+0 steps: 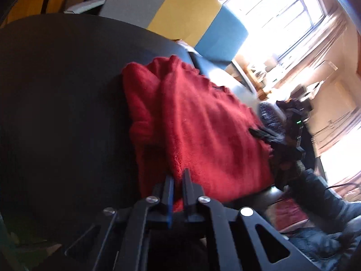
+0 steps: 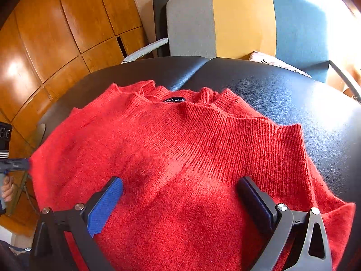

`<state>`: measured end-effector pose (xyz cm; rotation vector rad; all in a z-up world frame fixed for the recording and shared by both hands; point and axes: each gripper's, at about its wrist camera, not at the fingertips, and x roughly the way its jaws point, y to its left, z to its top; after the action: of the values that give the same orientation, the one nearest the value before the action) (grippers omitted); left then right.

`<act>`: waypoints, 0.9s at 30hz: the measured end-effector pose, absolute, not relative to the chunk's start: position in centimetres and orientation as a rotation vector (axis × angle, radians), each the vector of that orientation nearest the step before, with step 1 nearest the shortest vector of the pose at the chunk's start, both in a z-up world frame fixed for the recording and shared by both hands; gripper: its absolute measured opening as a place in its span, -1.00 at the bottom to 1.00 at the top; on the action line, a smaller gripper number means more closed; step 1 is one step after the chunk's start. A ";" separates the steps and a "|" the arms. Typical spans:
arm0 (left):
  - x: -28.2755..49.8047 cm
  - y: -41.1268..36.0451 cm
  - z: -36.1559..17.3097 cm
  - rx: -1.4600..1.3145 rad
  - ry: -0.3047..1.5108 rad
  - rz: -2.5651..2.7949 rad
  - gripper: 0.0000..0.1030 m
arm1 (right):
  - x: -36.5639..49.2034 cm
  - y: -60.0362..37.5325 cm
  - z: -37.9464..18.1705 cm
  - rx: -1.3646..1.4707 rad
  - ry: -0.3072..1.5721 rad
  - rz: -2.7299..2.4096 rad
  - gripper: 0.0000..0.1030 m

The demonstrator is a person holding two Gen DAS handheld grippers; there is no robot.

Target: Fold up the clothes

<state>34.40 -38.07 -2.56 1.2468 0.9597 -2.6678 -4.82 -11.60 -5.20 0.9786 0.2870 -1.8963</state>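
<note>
We are looking at a red sweater (image 2: 180, 158) lying on a black padded surface (image 2: 304, 103), collar toward the far edge, where a striped chair (image 2: 243, 22) is standing. The left gripper (image 1: 177, 176) is pinching the sweater's side edge, fingers drawn narrow on the knit. The right gripper (image 2: 180, 194) is hovering over the body, fingers spread wide. Bare black padding is lying open beyond the collar and along the right-hand edge.

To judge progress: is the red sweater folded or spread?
Partly folded. The red sweater lies doubled, ribbed hem beside the collar, on the black surface.
</note>
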 end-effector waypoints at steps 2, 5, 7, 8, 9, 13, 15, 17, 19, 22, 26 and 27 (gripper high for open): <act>35.4 -37.8 -2.4 1.242 0.911 -2.664 -0.91 | -4.8 -11.4 -5.2 0.974 0.287 -1.897 1.00; 35.8 -38.1 -4.7 1.309 0.942 -2.569 -0.90 | -4.9 -11.2 -5.1 0.969 0.280 -1.892 1.00; 35.8 -38.0 -5.1 1.287 0.989 -2.564 -0.89 | -5.0 -11.3 -5.2 0.965 0.280 -1.890 1.00; 35.7 -37.8 -4.9 1.284 0.998 -2.569 -0.85 | -5.0 -11.3 -5.2 0.964 0.281 -1.890 1.00; 35.6 -37.7 -4.7 1.289 1.003 -2.574 -0.80 | -5.0 -11.4 -5.2 0.963 0.281 -1.891 1.00; 34.7 -39.0 -2.1 1.203 0.970 -2.604 -0.67 | -5.1 -11.3 -5.2 0.960 0.277 -1.890 1.00; 34.0 -39.8 -0.3 1.111 0.955 -2.638 -0.44 | -5.2 -11.2 -5.2 0.958 0.270 -1.889 1.00; 32.2 -40.3 -0.4 1.140 0.957 -2.638 -0.38 | -5.2 -11.1 -5.1 0.956 0.267 -1.889 1.00; 30.2 -40.9 -0.8 1.183 0.961 -2.634 -0.32 | -5.2 -10.9 -5.1 0.954 0.264 -1.890 1.00; 27.1 -41.7 -1.3 1.248 0.966 -2.626 -0.27 | -5.1 -10.8 -5.1 0.952 0.257 -1.889 1.00; 23.1 -42.8 -1.9 1.335 0.973 -2.614 -0.17 | -5.2 -10.9 -5.1 0.950 0.257 -1.889 1.00; 22.4 -42.7 -2.2 1.358 0.968 -2.609 -0.16 | -5.2 -10.8 -5.0 0.951 0.257 -1.888 1.00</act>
<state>22.44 -42.74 -2.15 1.3575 0.9676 -2.6089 -5.25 -10.79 -5.04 0.9507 0.2573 -1.8878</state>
